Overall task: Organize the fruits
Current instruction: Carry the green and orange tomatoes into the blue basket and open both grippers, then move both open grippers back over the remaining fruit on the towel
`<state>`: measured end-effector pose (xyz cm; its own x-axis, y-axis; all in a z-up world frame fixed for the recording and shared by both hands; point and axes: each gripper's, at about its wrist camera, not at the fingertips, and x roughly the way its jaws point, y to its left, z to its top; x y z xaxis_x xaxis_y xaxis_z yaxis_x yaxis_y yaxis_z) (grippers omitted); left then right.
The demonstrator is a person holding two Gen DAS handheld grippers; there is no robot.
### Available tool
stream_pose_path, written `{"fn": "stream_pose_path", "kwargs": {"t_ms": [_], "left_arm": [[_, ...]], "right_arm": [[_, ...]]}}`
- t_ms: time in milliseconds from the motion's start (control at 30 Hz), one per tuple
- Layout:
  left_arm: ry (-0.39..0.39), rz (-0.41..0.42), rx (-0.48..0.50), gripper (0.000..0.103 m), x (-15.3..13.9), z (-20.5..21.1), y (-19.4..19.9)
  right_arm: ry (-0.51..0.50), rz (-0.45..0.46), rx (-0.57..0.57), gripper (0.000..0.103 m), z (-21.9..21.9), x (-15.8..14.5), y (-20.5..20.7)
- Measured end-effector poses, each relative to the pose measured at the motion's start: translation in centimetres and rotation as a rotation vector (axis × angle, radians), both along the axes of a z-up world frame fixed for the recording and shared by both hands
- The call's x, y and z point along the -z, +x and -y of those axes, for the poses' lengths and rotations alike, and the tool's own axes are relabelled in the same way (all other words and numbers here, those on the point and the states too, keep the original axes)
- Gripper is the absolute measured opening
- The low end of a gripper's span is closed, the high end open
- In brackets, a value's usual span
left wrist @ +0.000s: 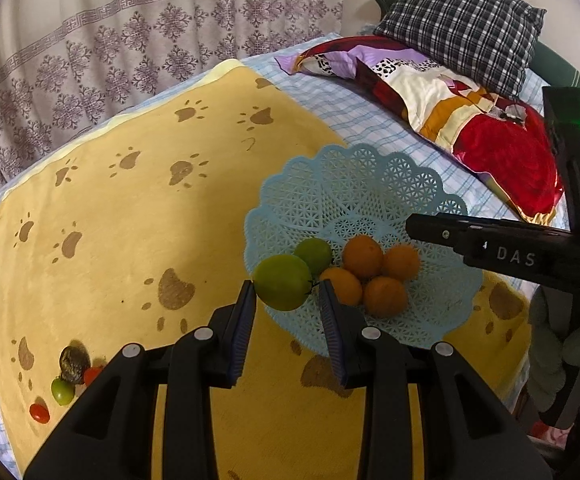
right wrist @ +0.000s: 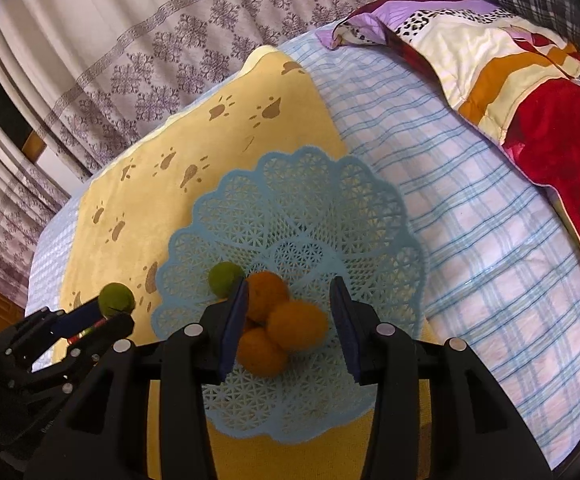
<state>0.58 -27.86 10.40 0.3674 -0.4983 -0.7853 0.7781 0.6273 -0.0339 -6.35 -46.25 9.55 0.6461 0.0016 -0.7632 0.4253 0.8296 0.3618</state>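
Green fruit sits clamped in the left gripper above the basket rim. Four oranges and another green one already lie inside. The right gripper hovers spread, empty. Small tomatoes wait on the yellow blanket.

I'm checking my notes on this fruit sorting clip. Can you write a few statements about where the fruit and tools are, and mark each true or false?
1. The left tool holds a green fruit. True.
2. The blue basket holds only oranges. False: a second green fruit lies beside the oranges.
3. The right tool grips an orange. False: it is open above them.
4. Small red and green fruits lie on the yellow blanket, outside the basket. True.
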Motion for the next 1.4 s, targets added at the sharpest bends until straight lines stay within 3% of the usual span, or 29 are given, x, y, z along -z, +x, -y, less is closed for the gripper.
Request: {"fn": "stream_pose_path", "kwargs": {"t_ms": [467, 533, 567, 600, 1267, 1300, 1367, 1400], "left_arm": [[0.023, -0.024, 0.033, 0.034, 1.5, 2.3, 0.6], [0.020, -0.030, 0.037, 0.043, 1.5, 2.5, 0.6], [0.017, -0.026, 0.035, 0.059, 1.4, 2.4, 0.5], [0.010, -0.019, 0.031, 0.067, 1.3, 2.3, 0.5], [-0.009, -0.036, -0.072, 0.070, 0.8, -1.0, 1.7], [-0.010, -0.039, -0.081, 0.071, 0.9, -1.3, 1.8], [-0.011, -0.045, -0.101, 0.073, 1.0, -1.9, 2.0], [-0.012, -0.049, -0.109, 0.073, 1.0, -2.2, 2.1]], "right_arm": [[0.020, 0.053, 0.101, 0.044, 2.1, -0.5, -1.1], [0.020, 0.051, 0.103, 0.044, 2.3, -0.4, -1.1], [0.018, 0.050, 0.103, 0.044, 2.3, -0.4, -1.1], [0.016, 0.051, 0.104, 0.044, 2.2, -0.4, -1.1], [0.006, 0.051, 0.095, 0.044, 1.5, -0.4, -1.2], [0.005, 0.049, 0.092, 0.045, 1.3, -0.4, -1.1], [-0.007, 0.049, 0.087, 0.060, 0.9, -0.4, -1.1], [-0.023, 0.052, 0.084, 0.061, 0.6, -0.5, -1.0]]}}
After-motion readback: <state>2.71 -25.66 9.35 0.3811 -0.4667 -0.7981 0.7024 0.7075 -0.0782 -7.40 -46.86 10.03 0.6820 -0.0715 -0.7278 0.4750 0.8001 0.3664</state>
